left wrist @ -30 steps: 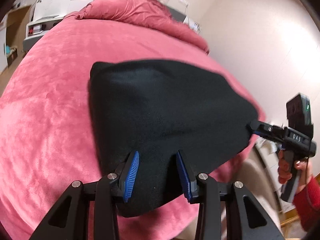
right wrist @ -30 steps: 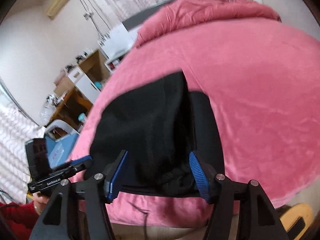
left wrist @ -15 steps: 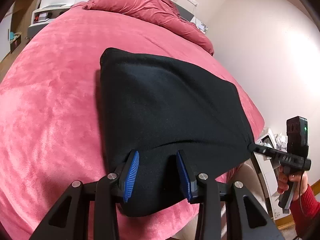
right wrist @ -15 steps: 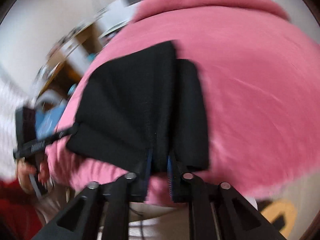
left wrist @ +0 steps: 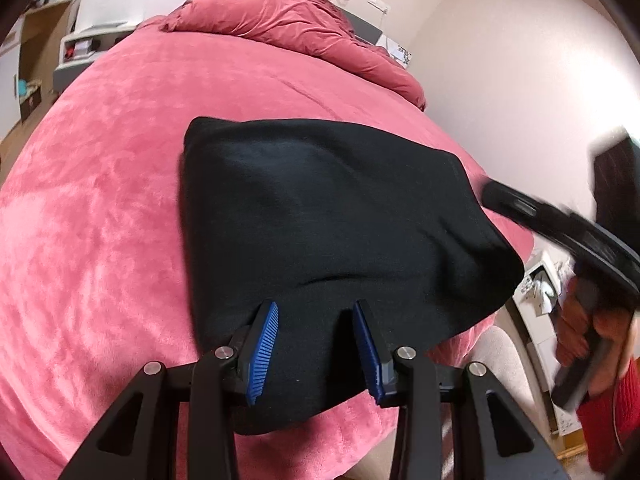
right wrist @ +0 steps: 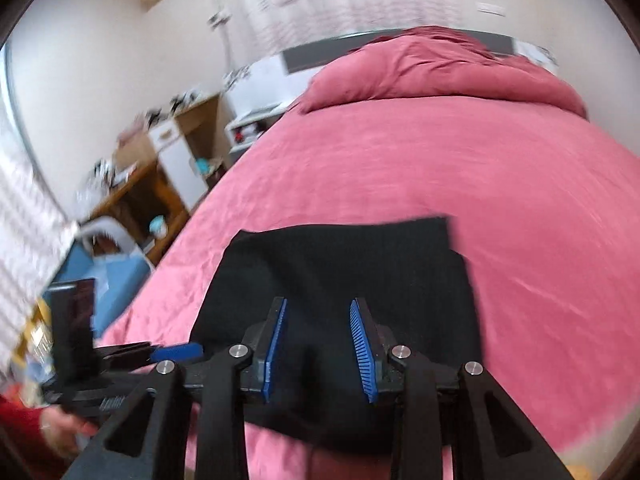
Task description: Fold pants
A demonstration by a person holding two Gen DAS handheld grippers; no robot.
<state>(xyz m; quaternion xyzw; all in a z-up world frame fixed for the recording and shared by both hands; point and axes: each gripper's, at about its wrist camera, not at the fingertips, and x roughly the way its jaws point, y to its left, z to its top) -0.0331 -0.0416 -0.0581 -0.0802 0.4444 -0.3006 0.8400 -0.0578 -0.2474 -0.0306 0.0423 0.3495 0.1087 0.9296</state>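
Status on the pants (left wrist: 340, 240): already folded into a flat black pack, lying on the pink bed (left wrist: 100, 200) close to its near edge, well short of the bunched duvet (left wrist: 280, 20) at the far end.

Left tool (left wrist: 315, 304): parked over the near-left part of the pack, jaws half apart, black cloth filling the gap. Can't tell whether the pads actually bite the cloth or just hover over it.

Right tool (right wrist: 318, 300): jaws just opening a touch after a clamp. Cloth visible under the gap, no pinch seen, so reading it as released. From the left wrist view: blurred, tip right at the pack's right edge, right hand (left wrist: 588, 320) on the grip below it.

Key geometry: pack sitting between the two tools, left tool at its left end, right tool at its right end, both pointing up-bed and downward. Long axis apparently across the bed, along the near edge, though close to square, so not certain.

Judgement: right end nearer the right tool, left end nearer the left. Any further fold likely end over end along that axis, or just a smoothing pass. Risk: dragging the top layer off the stack if only one layer gets caught.
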